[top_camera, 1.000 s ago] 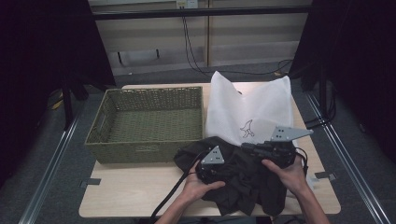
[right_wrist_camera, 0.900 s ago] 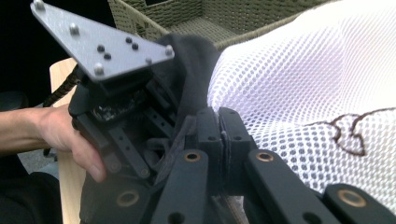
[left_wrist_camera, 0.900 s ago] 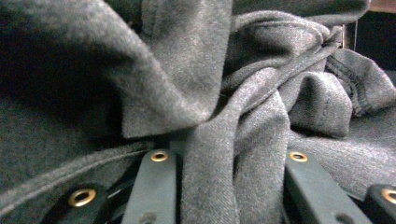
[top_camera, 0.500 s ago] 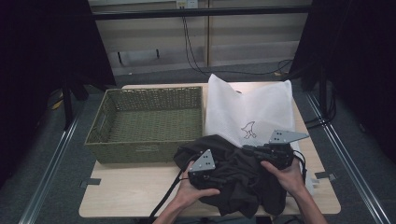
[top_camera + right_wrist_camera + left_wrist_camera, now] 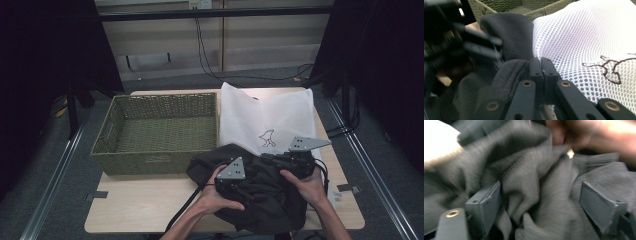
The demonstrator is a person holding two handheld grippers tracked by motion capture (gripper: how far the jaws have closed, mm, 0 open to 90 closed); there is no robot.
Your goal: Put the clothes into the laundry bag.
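Observation:
A dark grey garment (image 5: 260, 200) lies bunched at the table's front right, its far edge overlapping a white mesh bag (image 5: 265, 115) printed with a bird. My left gripper (image 5: 248, 186) sits on the garment's left part. Its jaws have just been opening and now stand wide in the left gripper view (image 5: 540, 192), with loose folds of the garment (image 5: 531, 170) between them and no pad pressing. My right gripper (image 5: 268, 158) is shut (image 5: 541, 61) where the garment (image 5: 509, 32) meets the bag (image 5: 584, 37). Whether it pinches cloth I cannot tell.
An olive wicker basket (image 5: 150, 162) with nothing in it stands at the left, close beside the garment and the bag; its rim (image 5: 544, 10) is in the right gripper view. Bare wooden tabletop (image 5: 135, 205) lies in front of the basket. Cables trail off the front edge.
My left gripper slid left and toward the person, then came back right over the garment. The right gripper and the bag stayed put.

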